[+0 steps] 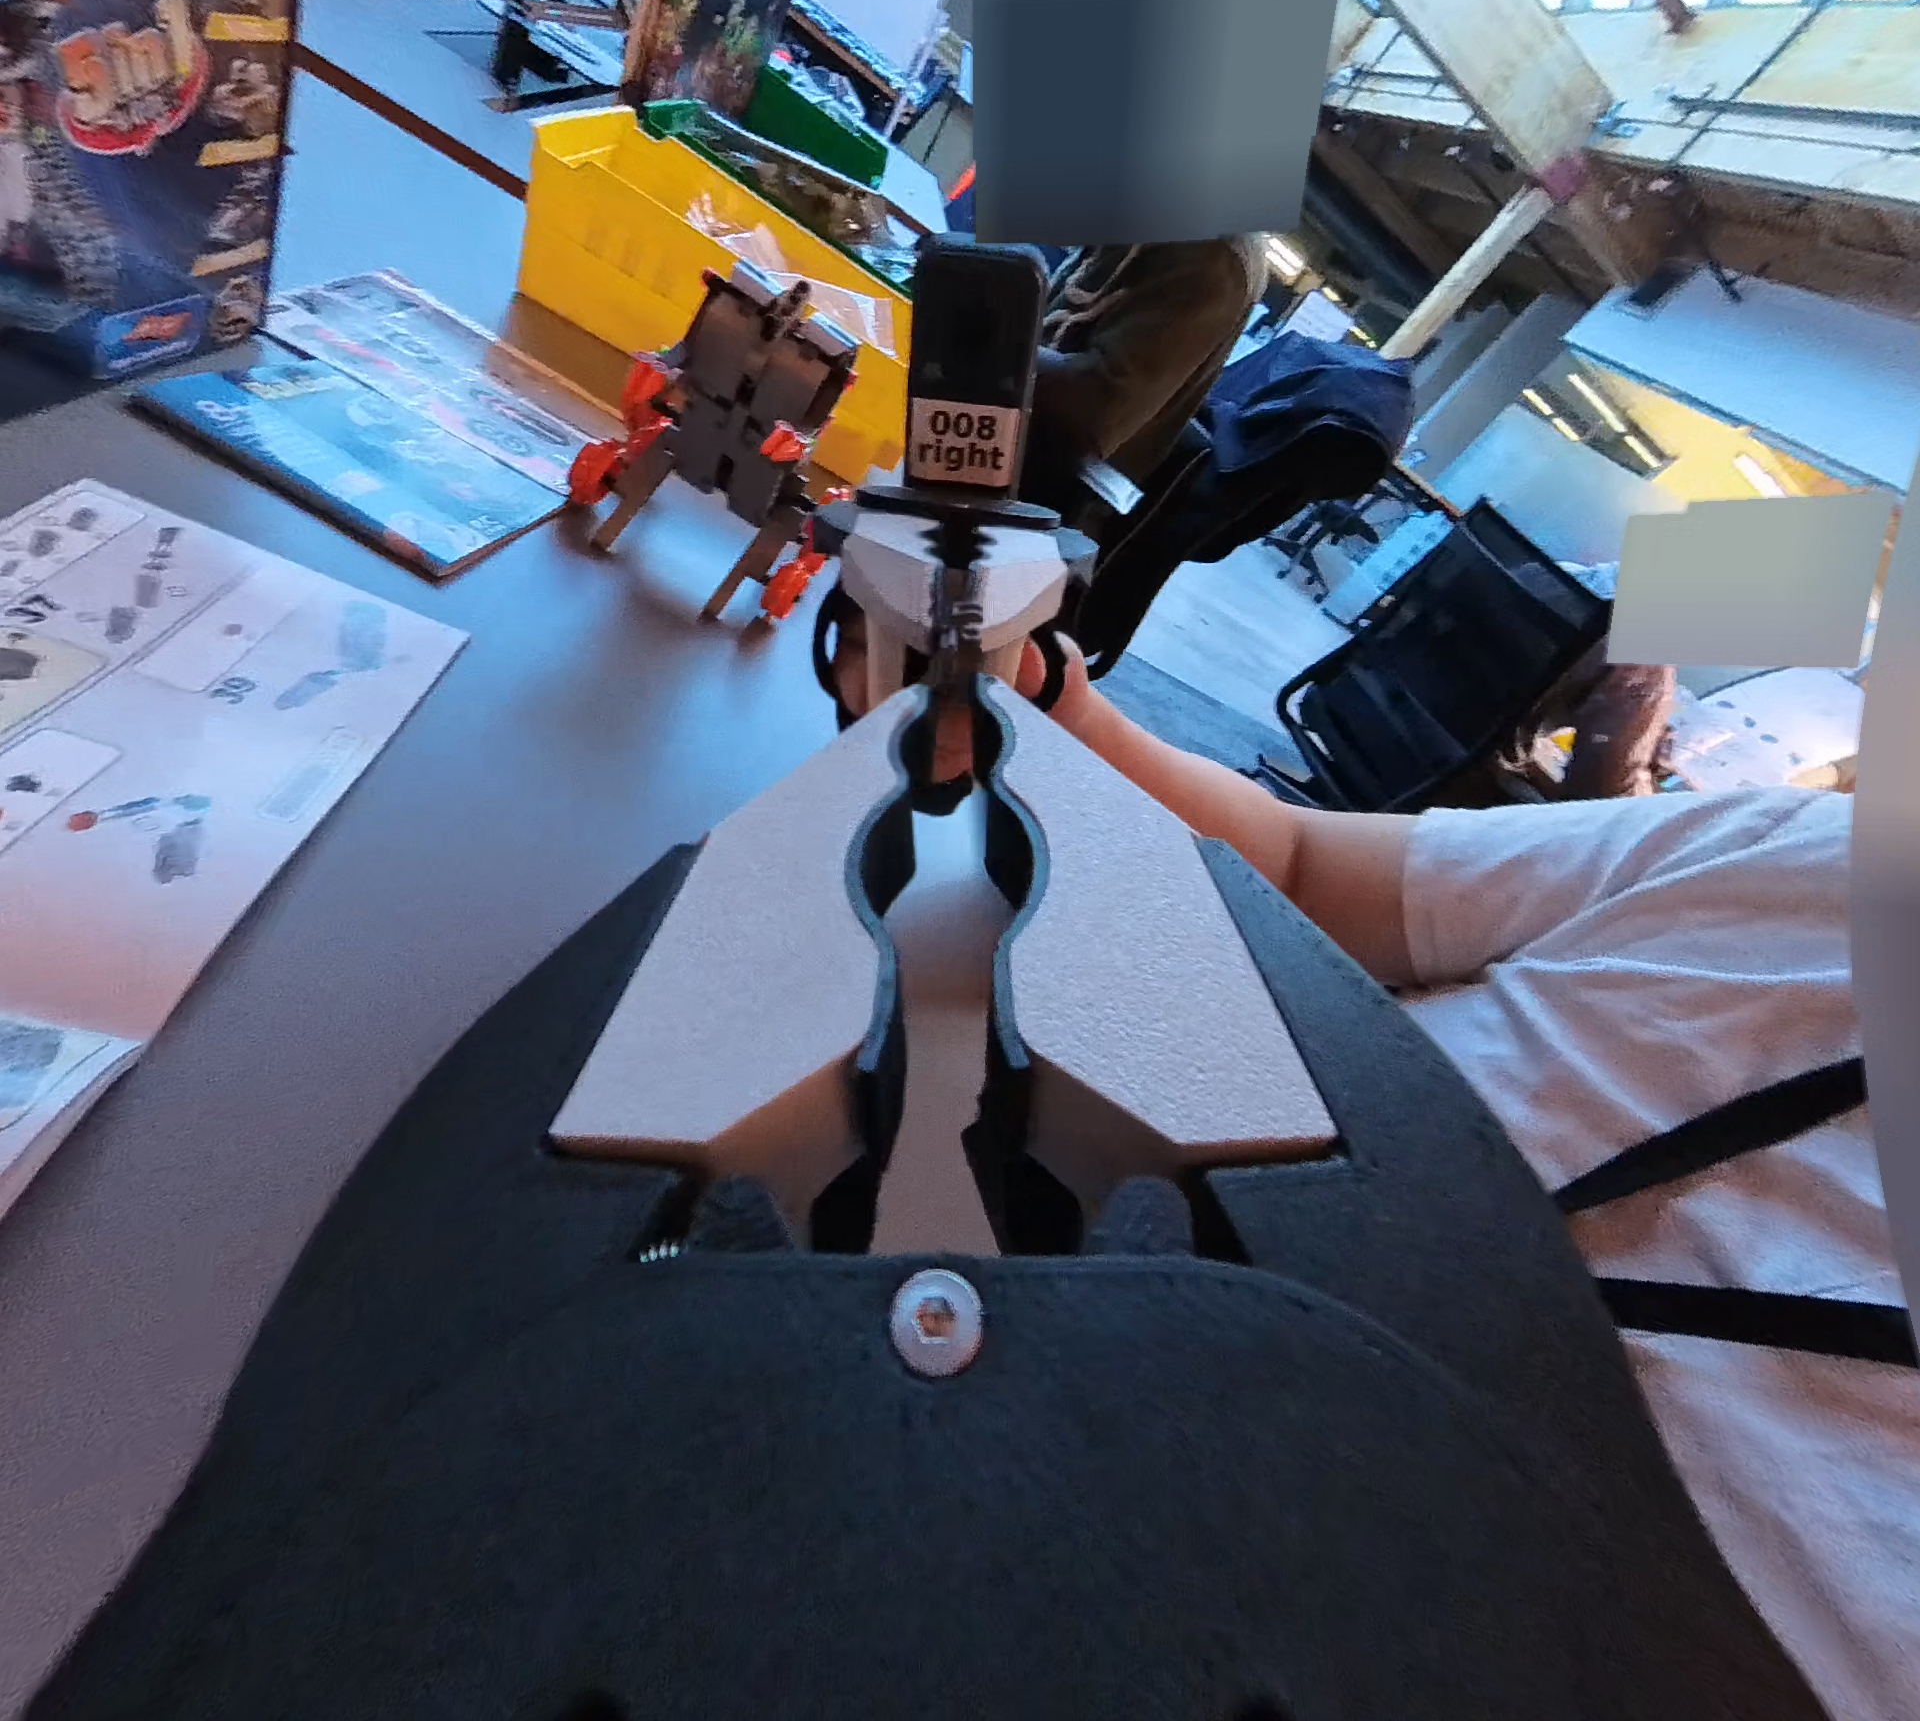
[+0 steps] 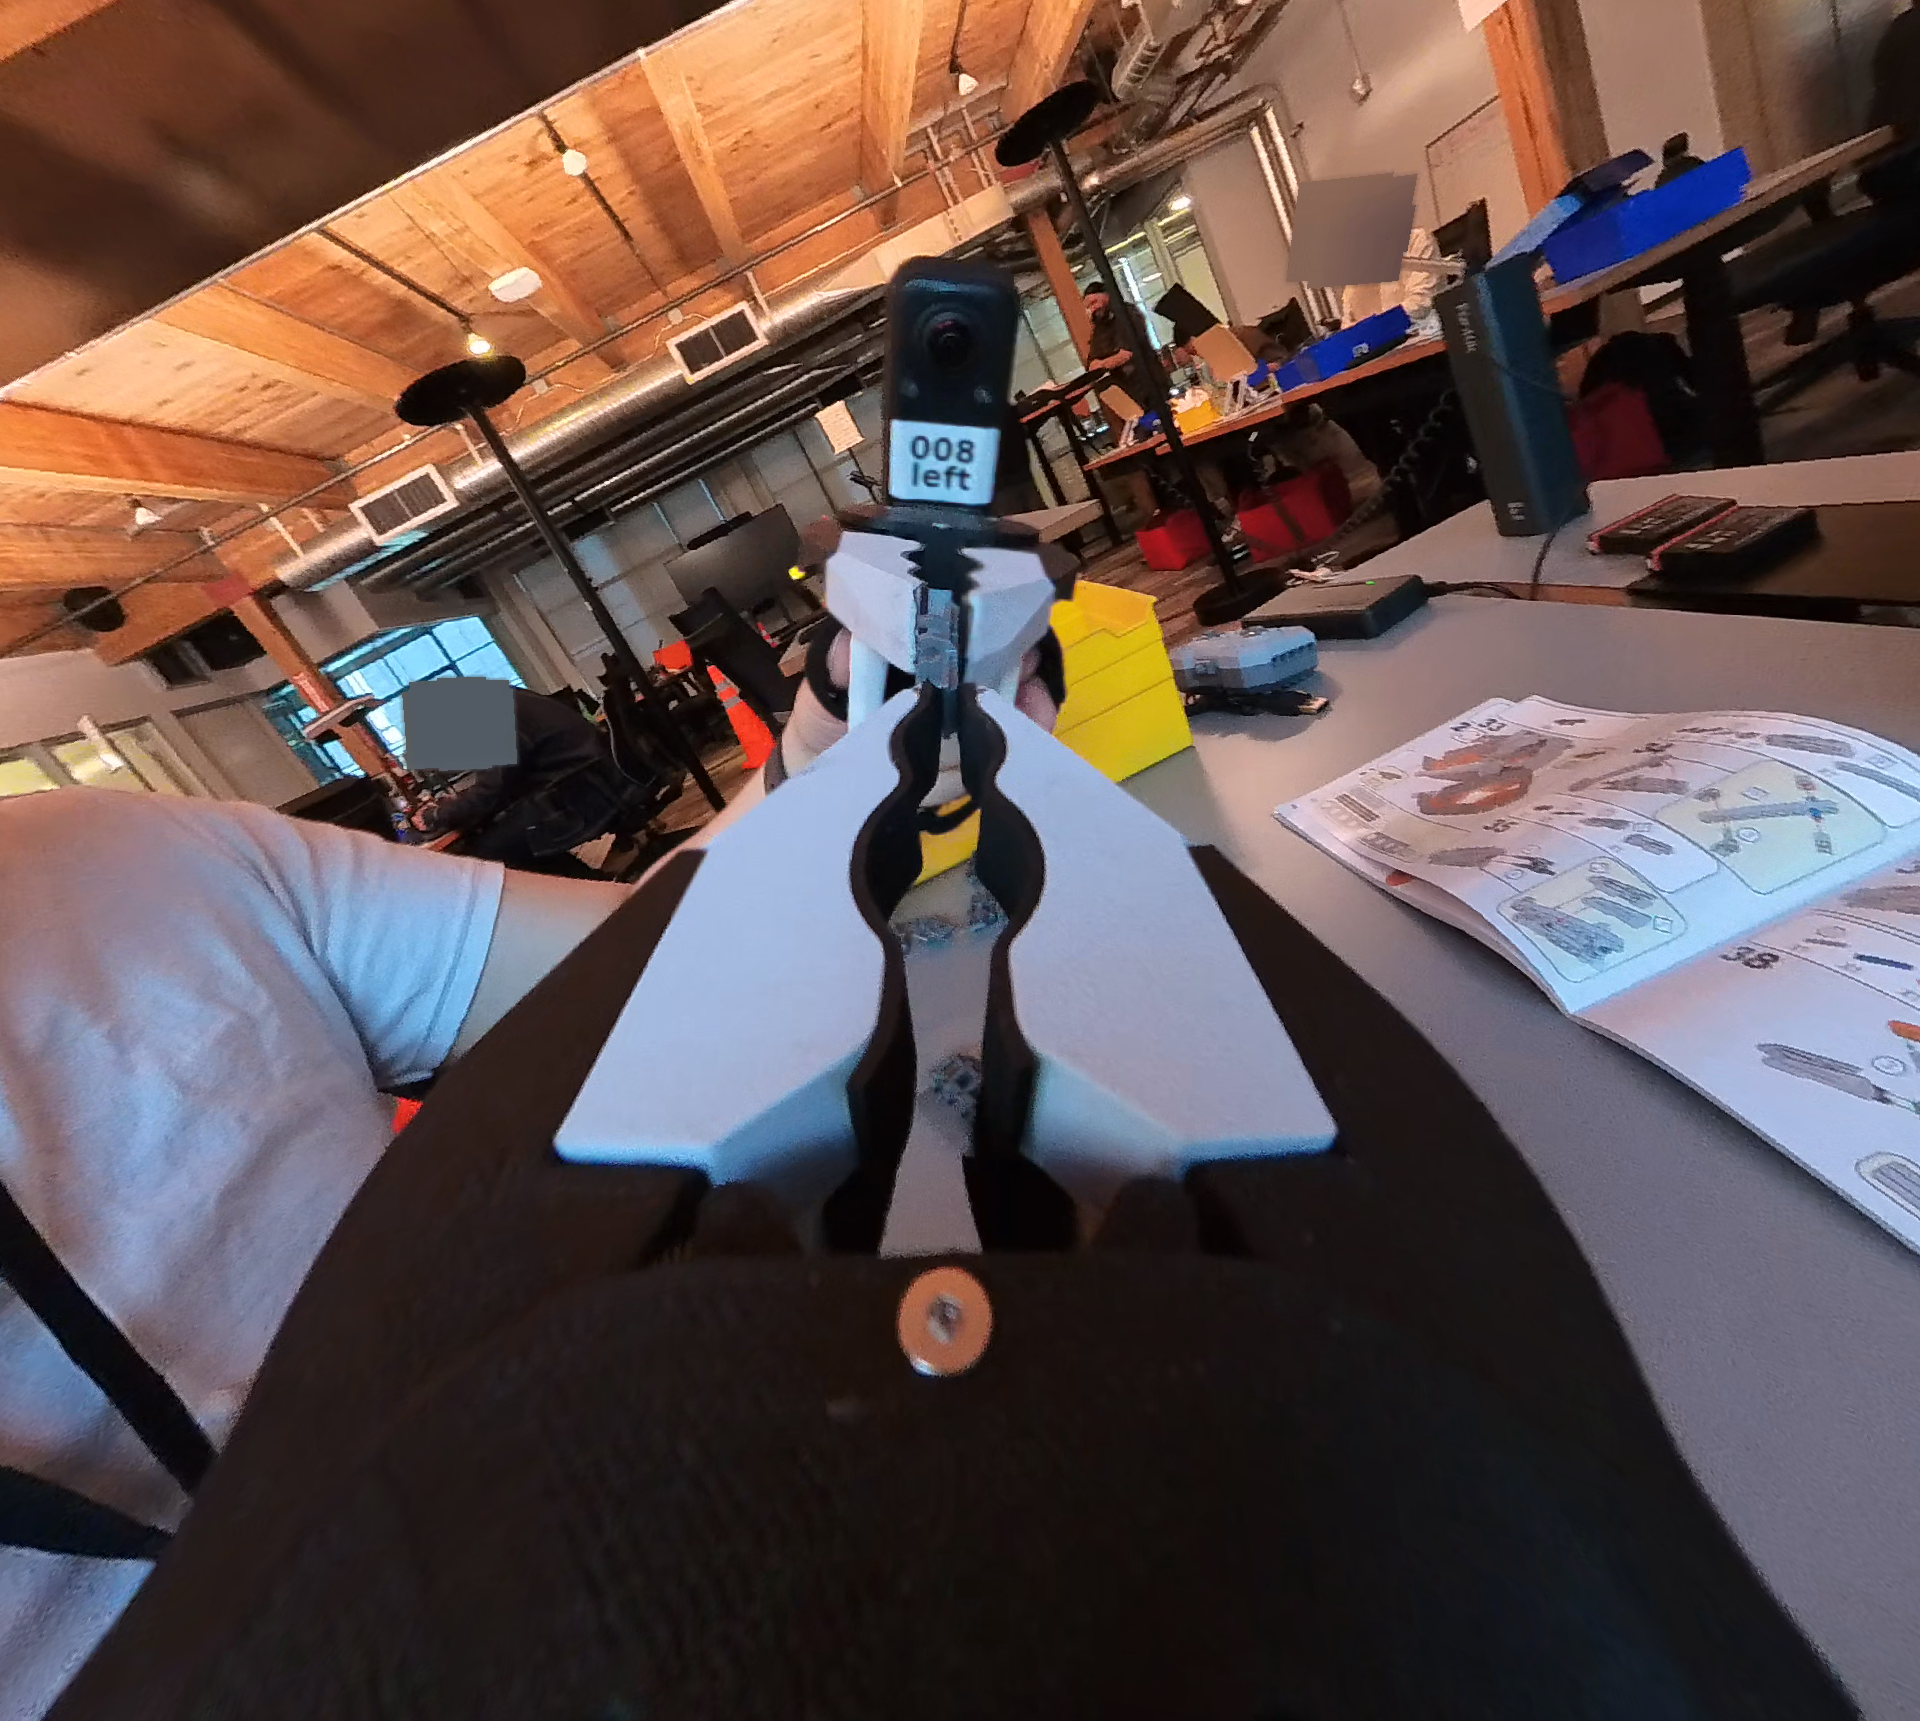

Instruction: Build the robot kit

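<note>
L gripper [image 1: 943,715] and R gripper [image 2: 940,715] point tip to tip above the grey table [image 1: 582,788]. Each has white fingers w/ black wavy inner pads, tips pressed together, both clamped on the same small dark brick piece [image 1: 951,632]. The piece is thin, grey-black, studded/toothed, standing upright between the two sets of tips; finer detail too small to tell.

All rel. to that piece, from the L wrist view: a grey-and-black brick model [image 1: 727,445] w/ red-orange claws stands on the table just behind-left. Yellow bin [image 1: 623,237] sits behind the model, green bin [image 1: 821,113] behind that. Open instruction booklet [image 1: 177,684] lies far left, printed box [image 1: 135,61] stands upper left.

R wrist view: loose grey bits [image 2: 956,1074] lie on the table below the fingers, another booklet [image 2: 1621,892] to the right.
</note>
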